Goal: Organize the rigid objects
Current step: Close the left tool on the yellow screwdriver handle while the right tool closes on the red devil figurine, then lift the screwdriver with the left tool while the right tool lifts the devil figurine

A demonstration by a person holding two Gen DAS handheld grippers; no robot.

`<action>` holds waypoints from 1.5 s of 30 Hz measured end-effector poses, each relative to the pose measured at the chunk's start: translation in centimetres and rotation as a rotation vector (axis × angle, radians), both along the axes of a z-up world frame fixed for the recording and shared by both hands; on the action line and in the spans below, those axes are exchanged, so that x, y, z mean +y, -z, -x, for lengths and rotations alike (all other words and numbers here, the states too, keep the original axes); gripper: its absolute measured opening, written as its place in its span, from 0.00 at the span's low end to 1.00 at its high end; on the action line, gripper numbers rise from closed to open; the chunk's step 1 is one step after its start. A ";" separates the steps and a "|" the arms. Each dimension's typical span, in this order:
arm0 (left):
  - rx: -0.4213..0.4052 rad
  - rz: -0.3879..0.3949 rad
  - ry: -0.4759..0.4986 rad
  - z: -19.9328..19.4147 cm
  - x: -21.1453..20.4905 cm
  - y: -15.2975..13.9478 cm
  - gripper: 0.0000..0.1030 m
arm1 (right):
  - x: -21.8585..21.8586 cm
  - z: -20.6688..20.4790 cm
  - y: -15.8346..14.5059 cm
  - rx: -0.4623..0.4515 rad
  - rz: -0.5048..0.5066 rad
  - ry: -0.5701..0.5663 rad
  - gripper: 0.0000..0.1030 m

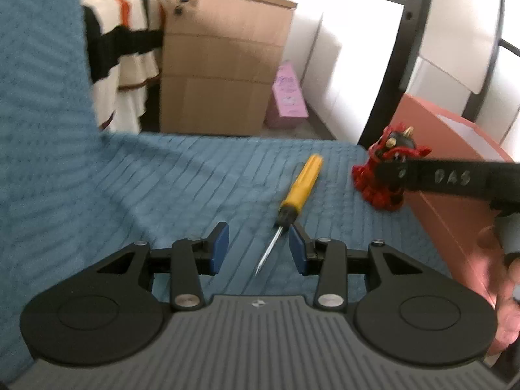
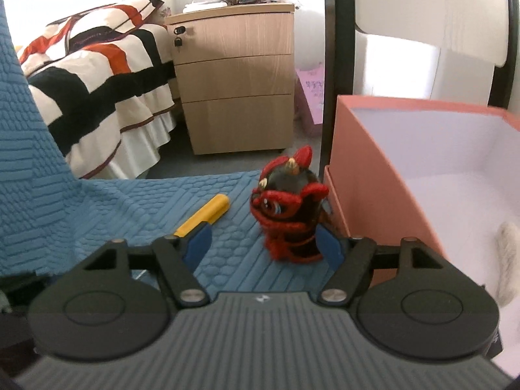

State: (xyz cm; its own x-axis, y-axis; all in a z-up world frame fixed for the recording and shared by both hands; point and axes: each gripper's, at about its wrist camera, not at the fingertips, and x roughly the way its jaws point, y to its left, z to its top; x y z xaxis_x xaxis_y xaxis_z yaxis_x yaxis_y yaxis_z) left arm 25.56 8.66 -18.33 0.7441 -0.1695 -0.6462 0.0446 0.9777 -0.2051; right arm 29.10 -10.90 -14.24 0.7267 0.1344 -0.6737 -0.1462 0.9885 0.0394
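On the left, the left gripper [image 1: 258, 248] hovers low over the blue quilted cover [image 1: 162, 178] with its fingers spread and holding nothing. The metal shaft of the yellow-handled screwdriver [image 1: 294, 195] lies between the blue pads, untouched as far as I can tell.

Further right, the red-and-black figurine [image 2: 289, 208] stands upright on the cover, just beside the wall of the pink box [image 2: 367, 162]. The right gripper [image 2: 265, 243] has its fingers released, one on each side of the figurine's base. Whether the right pad touches it I cannot tell.

The box stands open. Something pale and fuzzy [image 2: 507, 260] shows at its right edge, so sorting may have begun. Both the screwdriver and the figurine are not yet in the box, so most of the work seems left.
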 end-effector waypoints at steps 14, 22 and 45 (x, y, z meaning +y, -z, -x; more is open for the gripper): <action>0.035 0.029 0.089 -4.1 -0.9 1.5 0.39 | 1.4 -2.3 -0.2 -0.063 0.116 -0.040 0.69; 0.005 0.010 0.121 -4.6 -1.7 2.4 0.24 | 1.6 -3.3 0.4 -0.077 0.173 -0.013 0.61; 0.133 0.186 -0.050 1.9 -0.7 1.7 0.21 | -1.2 2.2 -2.0 0.071 -0.013 -0.088 0.55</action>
